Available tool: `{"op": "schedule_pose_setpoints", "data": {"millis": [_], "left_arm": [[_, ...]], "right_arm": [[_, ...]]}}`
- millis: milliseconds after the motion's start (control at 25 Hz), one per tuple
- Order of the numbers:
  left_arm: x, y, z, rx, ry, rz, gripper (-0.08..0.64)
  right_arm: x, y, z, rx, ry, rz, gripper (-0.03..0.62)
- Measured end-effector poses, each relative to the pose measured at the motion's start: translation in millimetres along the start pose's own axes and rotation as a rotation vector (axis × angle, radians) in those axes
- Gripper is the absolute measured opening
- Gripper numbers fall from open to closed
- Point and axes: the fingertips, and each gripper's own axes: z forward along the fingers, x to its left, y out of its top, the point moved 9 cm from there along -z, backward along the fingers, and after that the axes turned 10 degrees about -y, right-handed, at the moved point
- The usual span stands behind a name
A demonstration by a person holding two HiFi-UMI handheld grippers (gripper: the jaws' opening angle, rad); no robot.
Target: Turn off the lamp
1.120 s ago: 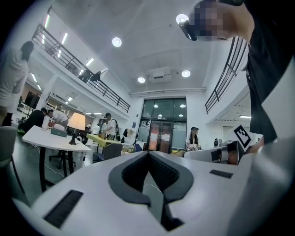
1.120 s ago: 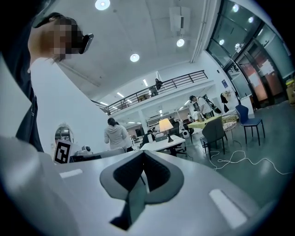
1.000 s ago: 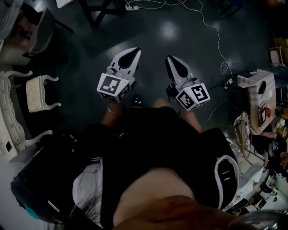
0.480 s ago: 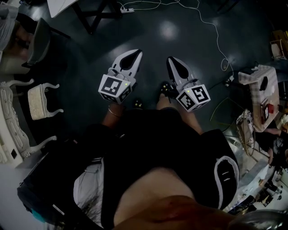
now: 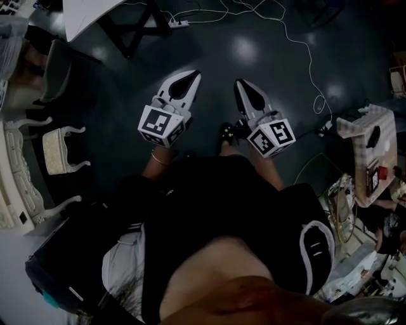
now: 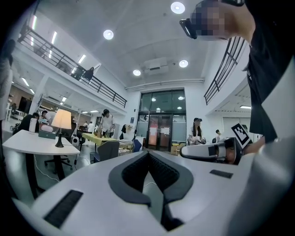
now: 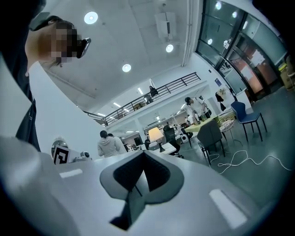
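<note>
The lamp (image 6: pixel 61 120) has a lit cream shade on a dark stem and stands on a white table (image 6: pixel 37 145) far ahead at the left in the left gripper view. In the right gripper view the lamp (image 7: pixel 156 135) shows small, just above the jaws, on its table (image 7: pixel 168 148). It is hidden in the head view, where only the table's corner (image 5: pixel 89 14) shows. My left gripper (image 5: pixel 190 76) and right gripper (image 5: pixel 243 84) are held side by side at waist height, pointing level, both shut with nothing in them. The left gripper (image 6: pixel 148 153) and right gripper (image 7: pixel 144 153) are far from the lamp.
A white ornate bench (image 5: pixel 60 149) stands at the left. A power strip (image 5: pixel 181 24) and a white cable (image 5: pixel 304 51) lie on the dark floor ahead. A cloth-covered table (image 5: pixel 368 146) is at the right. Several people (image 6: pixel 107 123) and office chairs (image 7: pixel 211 136) fill the room beyond.
The floor has slid down the head view and the white table corner has come further in at the top left. Both grippers keep the same shut pose before the body.
</note>
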Motion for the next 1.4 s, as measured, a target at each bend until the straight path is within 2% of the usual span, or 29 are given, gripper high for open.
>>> {"op": "schedule_pose_setpoints", "data": {"millis": [400, 600, 760, 880, 1120, 1400], "left_arm": [[-4.5, 10.3, 123.5, 0.046, -0.048, 0.034, 0.006], [-6.8, 14.2, 173.0, 0.059, -0.049, 0.049, 0.006], [-12.5, 16.5, 202.1, 0.07, -0.081, 0.114, 0.006], [-12.0, 18.9, 214.1, 0.076, -0.083, 0.135, 0.006], [0.9, 17.8, 224.6, 0.066, -0.036, 0.091, 0.006], [25.7, 21.3, 237.9, 0.038, -0.004, 0.067, 0.006]], "right_arm": [[-108.1, 47.3, 8.3, -0.046, -0.052, 0.042, 0.0], [-152.2, 64.5, 11.1, -0.066, -0.048, 0.066, 0.0], [-180.7, 72.2, 12.6, -0.079, -0.048, 0.073, 0.0], [-192.7, 74.6, 15.9, -0.088, -0.036, 0.08, 0.0], [-201.4, 82.0, 31.1, -0.079, -0.021, 0.087, 0.0], [-210.5, 87.1, 59.4, -0.062, 0.013, 0.043, 0.0]]}}
